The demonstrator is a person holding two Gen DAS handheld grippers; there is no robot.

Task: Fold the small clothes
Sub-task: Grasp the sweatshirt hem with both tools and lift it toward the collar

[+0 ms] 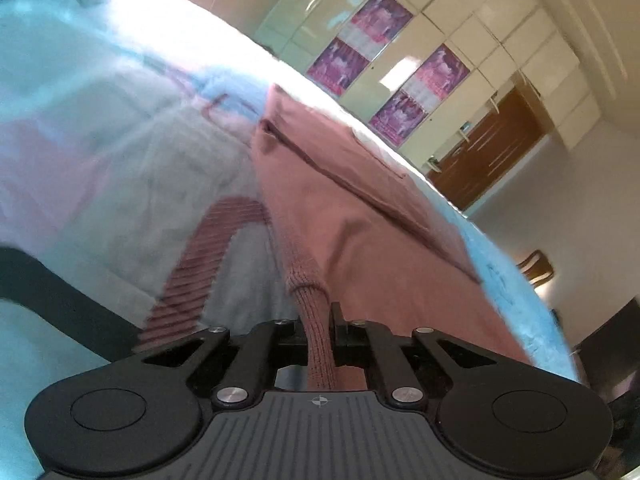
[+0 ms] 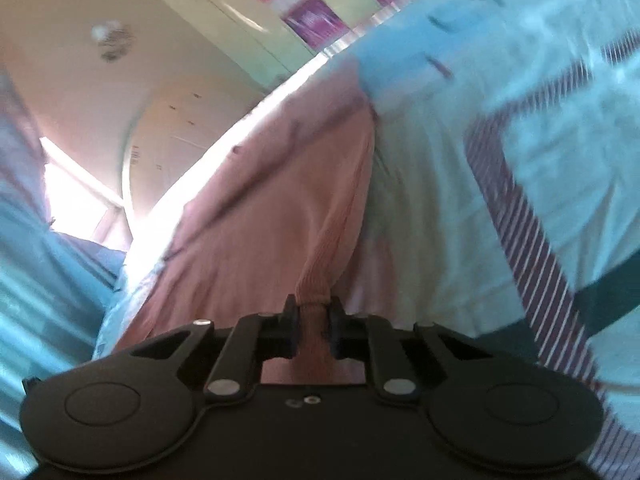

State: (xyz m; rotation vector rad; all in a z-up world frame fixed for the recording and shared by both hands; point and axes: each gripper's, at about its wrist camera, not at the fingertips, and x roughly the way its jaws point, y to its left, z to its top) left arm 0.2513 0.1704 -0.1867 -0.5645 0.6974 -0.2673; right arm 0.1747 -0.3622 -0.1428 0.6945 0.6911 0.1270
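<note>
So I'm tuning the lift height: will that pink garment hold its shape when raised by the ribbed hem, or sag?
Likely sag: the pink garment is soft cloth, creased between the left gripper and right gripper. The ribbed hem bunches where pinched, so it probably stretches. It seems light.

So the surface here is a bed with a light blue bedspread (image 1: 100, 128), kinda fuzzy looking, with pinkish patches and a dark red striped band (image 1: 200, 256) printed on it. In the right wrist view the same bedspread (image 2: 560, 160) fills the right side, stripes and all. Lying straight on it is a dusty pink garment (image 1: 360, 216), spread mostly flat toward the far edge, with a ribbed cuff or hem at the near end. The right wrist view shows that garment (image 2: 248, 216) left of the striped band.
</note>
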